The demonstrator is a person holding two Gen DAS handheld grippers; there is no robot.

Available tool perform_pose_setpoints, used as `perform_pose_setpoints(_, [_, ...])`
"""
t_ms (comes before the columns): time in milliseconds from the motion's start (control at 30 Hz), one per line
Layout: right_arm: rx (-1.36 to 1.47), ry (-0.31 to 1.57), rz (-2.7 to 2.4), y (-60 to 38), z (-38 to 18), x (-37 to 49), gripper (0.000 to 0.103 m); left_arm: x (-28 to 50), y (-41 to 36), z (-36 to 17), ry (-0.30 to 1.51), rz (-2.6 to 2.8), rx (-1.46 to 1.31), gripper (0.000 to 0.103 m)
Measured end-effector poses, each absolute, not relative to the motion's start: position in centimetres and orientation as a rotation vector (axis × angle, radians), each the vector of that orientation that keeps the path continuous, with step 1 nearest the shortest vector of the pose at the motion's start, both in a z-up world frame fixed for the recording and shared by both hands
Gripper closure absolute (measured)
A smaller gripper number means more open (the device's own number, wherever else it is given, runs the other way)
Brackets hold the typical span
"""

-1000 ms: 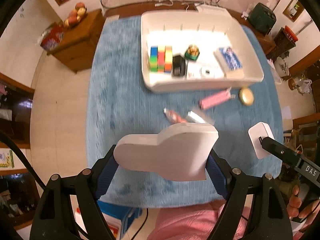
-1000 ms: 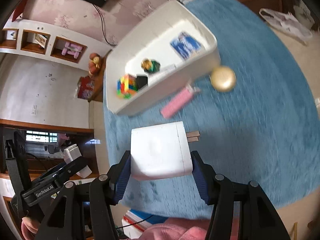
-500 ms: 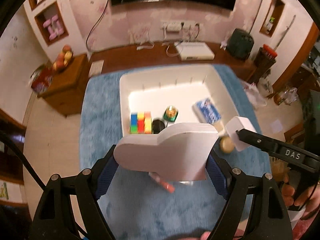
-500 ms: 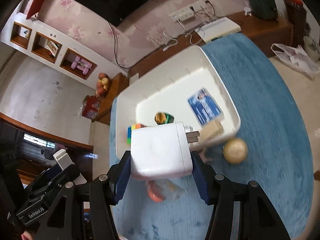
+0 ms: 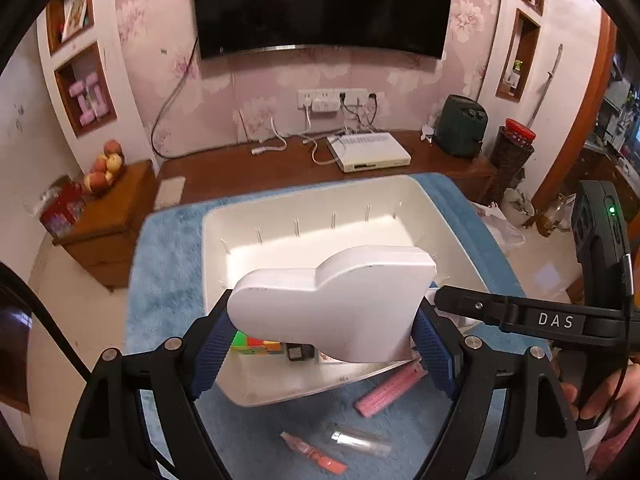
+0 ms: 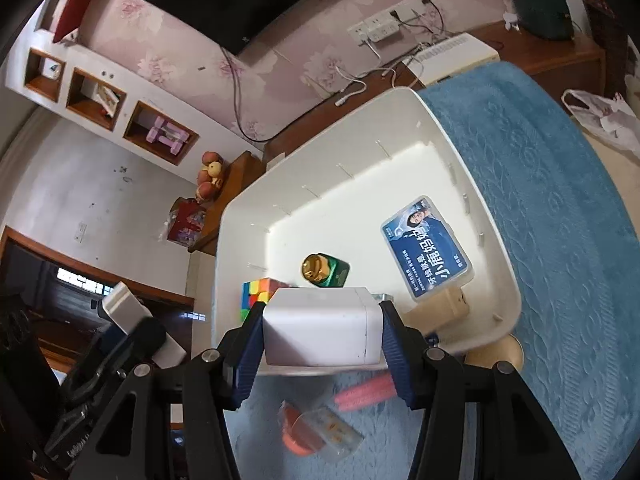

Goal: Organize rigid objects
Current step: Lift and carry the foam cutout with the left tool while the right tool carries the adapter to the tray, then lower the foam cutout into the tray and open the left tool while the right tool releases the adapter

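The left tool [image 5: 324,334] is clamped on one flat white block [image 5: 332,304] with a stepped, curved top edge; the block sits crosswise between the blue-ribbed pads, which press on both its ends. The right tool [image 6: 322,334] is clamped on one white plug adapter [image 6: 322,330], gripped by its two side faces.

Ahead of both tools stands one white bin [image 6: 496,216] on a blue fluffy cover [image 6: 560,200] over the tabletop. In the right wrist view the adapter hangs over the bin's near rim. Inside the bin, just beyond the adapter, there are five things: one multicoloured puzzle cube [image 6: 256,292] to the left, one green bottle with a gold cap [image 6: 324,270] straight ahead, one blue-labelled clear case [image 6: 426,246] to the right, one tan box [image 6: 440,310] just right of the right pad, and, in the left wrist view, one small black item [image 5: 298,353] under the held block beside the cube.

Outside the bin, below and nearer than the tools, lie one pink bar [image 5: 390,388], one clear tube [image 5: 358,440] and one orange-capped item [image 5: 316,454] beside it. One round gold lid [image 6: 494,354] rests against the bin's outer corner, right of the right tool.

In the left wrist view the right tool's black arm, marked DAS, crosses just to the right of the held block, with fingers [image 5: 600,400] around its handle.
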State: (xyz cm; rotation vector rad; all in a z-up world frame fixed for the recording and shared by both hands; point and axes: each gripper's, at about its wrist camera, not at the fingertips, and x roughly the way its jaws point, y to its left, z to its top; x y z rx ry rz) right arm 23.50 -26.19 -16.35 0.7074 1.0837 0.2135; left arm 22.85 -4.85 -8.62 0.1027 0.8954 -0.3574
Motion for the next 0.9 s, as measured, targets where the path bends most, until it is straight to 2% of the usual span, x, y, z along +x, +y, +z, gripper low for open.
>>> perform_pose_setpoints(233, [0.739, 1.117, 0.194, -26.5, -18.5, 24.7, 0.047, 24.3, -4.9, -10.7, 0.924, -0.363, 0.055, 0.019])
perform_pose_setpoints(333, [0.764, 1.106, 0.194, -26.9, -18.8, 24.8, 0.044, 24.8, -4.6, -10.7, 0.932, -0.369, 0.008, 0.019])
perform_pose_setpoints(567, [0.709, 1.000, 0.222, -27.1, -16.3, 24.1, 0.042, 24.9, -4.1, -10.3, 0.926, -0.341, -0.017, 0.018])
perform_pose_setpoints(900, [0.701, 0.888, 0.255, -27.1, -12.6, 21.0, 0.029, 23.0, -2.9, -8.1, 0.901, -0.321, -0.043, 0.016])
